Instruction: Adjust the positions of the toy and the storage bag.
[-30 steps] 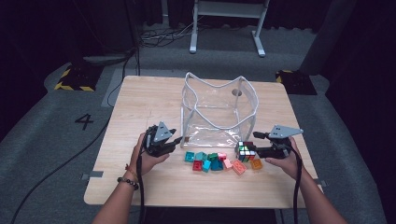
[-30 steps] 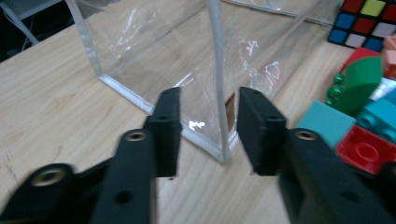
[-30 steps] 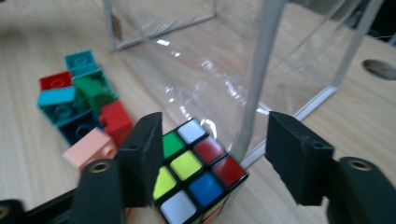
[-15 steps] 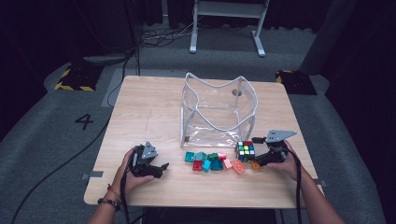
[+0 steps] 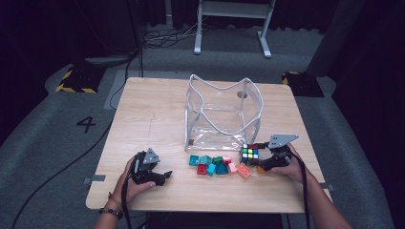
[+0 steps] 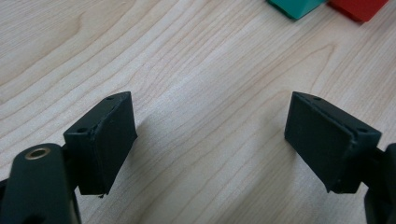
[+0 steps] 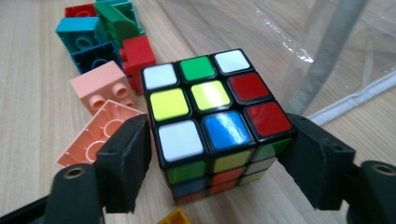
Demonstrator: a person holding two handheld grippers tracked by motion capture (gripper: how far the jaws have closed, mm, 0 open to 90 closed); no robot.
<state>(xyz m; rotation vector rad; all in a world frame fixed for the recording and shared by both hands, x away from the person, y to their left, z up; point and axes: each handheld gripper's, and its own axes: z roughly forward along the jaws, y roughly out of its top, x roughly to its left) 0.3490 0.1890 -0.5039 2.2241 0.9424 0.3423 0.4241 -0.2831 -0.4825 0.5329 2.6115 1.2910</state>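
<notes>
We closed the right hand-held gripper around the Rubik's cube, ready to lift it toward the clear bag at 12 o'clock, the left hand-held gripper open and empty.

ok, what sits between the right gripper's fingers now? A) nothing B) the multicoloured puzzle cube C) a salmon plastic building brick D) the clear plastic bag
B: in the right gripper view the multicoloured puzzle cube stands on the table between the right gripper's two black fingers, close at either side.
</notes>
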